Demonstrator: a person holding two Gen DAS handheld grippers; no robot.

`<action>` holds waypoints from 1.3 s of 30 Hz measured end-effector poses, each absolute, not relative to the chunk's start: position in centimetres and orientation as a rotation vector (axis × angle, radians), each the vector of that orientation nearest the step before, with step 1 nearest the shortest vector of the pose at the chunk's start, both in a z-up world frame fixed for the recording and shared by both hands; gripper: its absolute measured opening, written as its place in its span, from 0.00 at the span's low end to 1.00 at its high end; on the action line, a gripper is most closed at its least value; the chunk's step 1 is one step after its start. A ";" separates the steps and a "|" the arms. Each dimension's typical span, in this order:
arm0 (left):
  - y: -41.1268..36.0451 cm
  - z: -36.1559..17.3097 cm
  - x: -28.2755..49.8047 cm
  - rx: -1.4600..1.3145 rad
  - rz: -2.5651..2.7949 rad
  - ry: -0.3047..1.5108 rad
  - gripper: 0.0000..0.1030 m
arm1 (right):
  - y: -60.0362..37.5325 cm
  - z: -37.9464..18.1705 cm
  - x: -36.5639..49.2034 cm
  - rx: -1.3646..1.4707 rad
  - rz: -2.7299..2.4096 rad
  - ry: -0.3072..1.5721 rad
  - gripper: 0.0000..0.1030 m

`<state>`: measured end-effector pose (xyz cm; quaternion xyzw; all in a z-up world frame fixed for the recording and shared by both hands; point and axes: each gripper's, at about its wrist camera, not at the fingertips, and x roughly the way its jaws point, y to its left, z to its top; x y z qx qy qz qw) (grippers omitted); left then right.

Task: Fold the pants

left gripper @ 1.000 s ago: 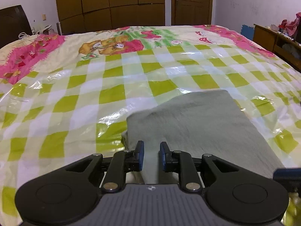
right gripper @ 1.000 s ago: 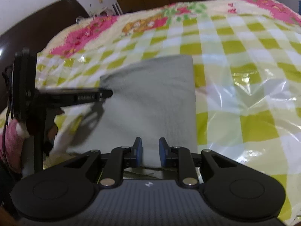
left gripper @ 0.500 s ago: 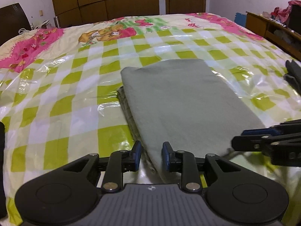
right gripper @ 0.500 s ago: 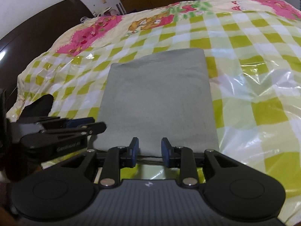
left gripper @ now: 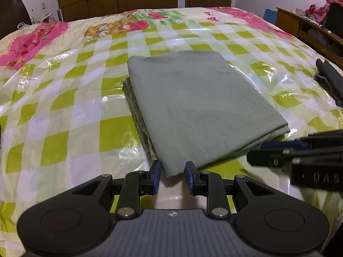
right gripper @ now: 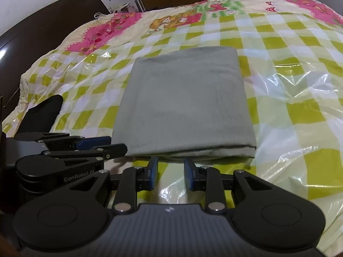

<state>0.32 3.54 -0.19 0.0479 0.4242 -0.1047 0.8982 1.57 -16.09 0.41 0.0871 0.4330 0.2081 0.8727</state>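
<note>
On the plastic-covered checkered bedspread (left gripper: 64, 111), the grey-green pants (left gripper: 193, 107) lie as a flat, squared, layered rectangle. The left gripper (left gripper: 171, 174) and right gripper (right gripper: 170, 172) sit just off its near edge, fingers spread and holding nothing. The folding looks essentially finished; at most a little straightening of the stacked left-hand edges remains.

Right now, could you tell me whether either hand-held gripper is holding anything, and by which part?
Nothing is held. The left hand-held gripper and the right hand-held gripper are both open, just short of the near edge of the folded pants.
</note>
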 end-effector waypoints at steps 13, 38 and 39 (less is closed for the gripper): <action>3.6 -0.7 0.4 0.077 -0.244 0.893 0.38 | -18.6 1.1 3.0 0.244 0.345 0.862 0.29; 5.1 -1.6 4.6 0.064 -0.170 0.918 0.47 | -13.9 -0.4 6.4 0.171 0.400 0.939 0.30; 5.0 -1.6 4.4 0.063 -0.169 0.919 0.51 | -14.1 -0.3 6.1 0.176 0.396 0.938 0.30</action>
